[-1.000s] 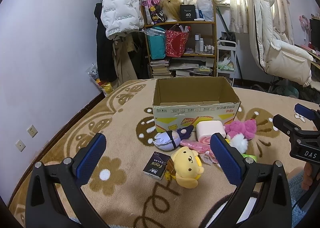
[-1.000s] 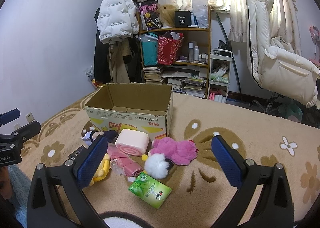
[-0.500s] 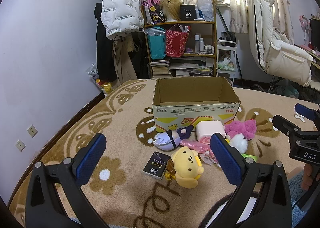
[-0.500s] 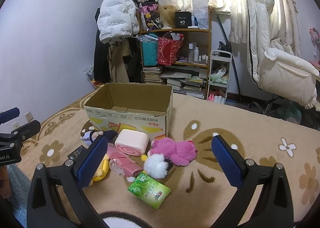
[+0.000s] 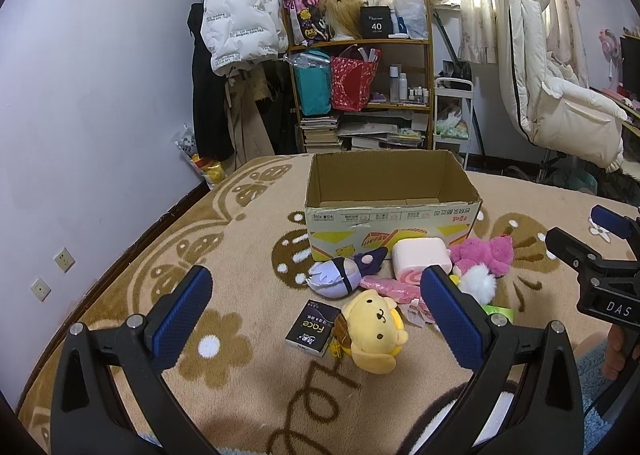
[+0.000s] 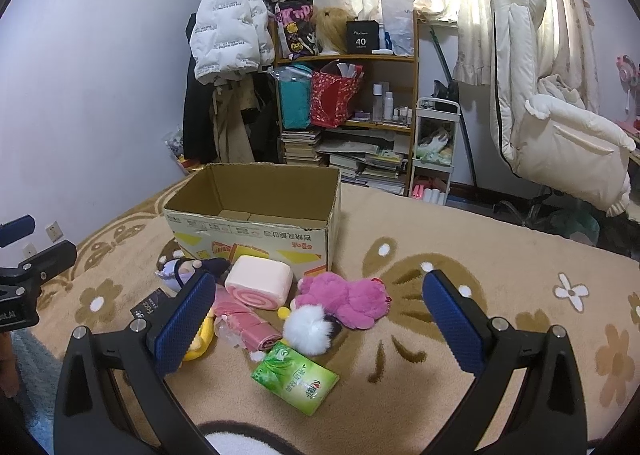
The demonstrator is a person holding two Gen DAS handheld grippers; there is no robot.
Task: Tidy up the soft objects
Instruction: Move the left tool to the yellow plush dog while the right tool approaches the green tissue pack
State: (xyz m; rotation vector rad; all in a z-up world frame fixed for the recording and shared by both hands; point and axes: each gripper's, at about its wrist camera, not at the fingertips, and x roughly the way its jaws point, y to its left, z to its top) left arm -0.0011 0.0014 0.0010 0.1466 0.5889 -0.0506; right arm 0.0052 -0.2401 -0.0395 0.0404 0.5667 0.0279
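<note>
Both the left gripper (image 5: pixel 316 307) and right gripper (image 6: pixel 314 315) are held wide open, empty; soft toys (image 6: pixel 344 297) lie heaped against the cardboard box (image 5: pixel 390 215) mid-carpet (image 6: pixel 500 267); the green tissue pack (image 6: pixel 295 378) could be grabbed by mistake.

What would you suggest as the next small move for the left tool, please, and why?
Probably lower the left tool toward the yellow plush dog. Both tools are open and hold nothing, the brown cardboard box looks empty, and the soft toys lie on the beige patterned blanket in front of it. The dog lies nearest, between the left tool's fingers in its view.
</note>
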